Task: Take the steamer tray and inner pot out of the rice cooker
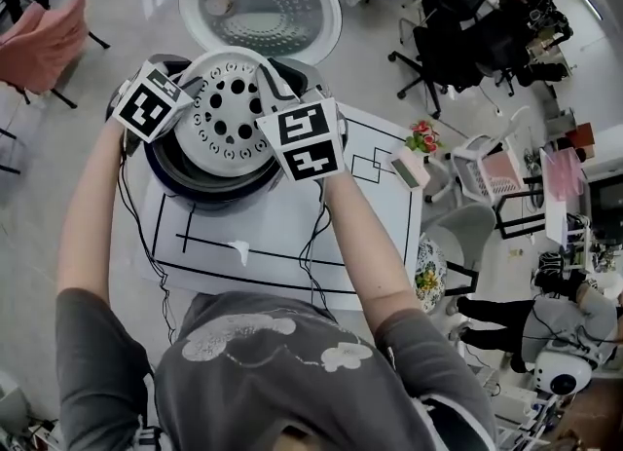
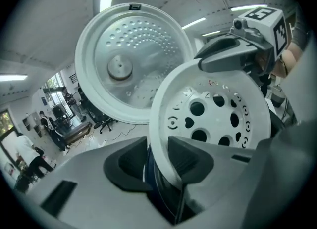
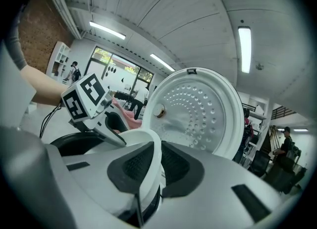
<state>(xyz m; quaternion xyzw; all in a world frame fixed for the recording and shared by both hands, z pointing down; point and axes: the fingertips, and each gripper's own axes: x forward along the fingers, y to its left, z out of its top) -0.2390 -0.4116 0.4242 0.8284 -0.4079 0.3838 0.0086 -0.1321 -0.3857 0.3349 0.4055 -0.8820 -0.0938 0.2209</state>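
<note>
While the steamer tray hangs tilted above the rice cooker: it is carried by its rim alone, so a slip on either side would likely drop it back onto the cooker's mouth.
Right gripper: its fingers are clamped on the tray's rim at the cooker's right side. The hold is a thin edge pinch, and the tray could pivot in it.
Left gripper: its fingers stand half closed round the rim at the cooker's left side. One pad is against the rim and a dark gap shows by the other, so this side is judged not firmly held. Lifting now would load the right pinch alone.
Inner pot: judged to sit inside the cooker, under the tray, mostly hidden. A dragging tray edge could catch it.
Lid: open, behind the cooker. A tray swung far back could strike it.
Count: one bench beneath the cooker, two grippers, one tray, one cooker, one lid.
</note>
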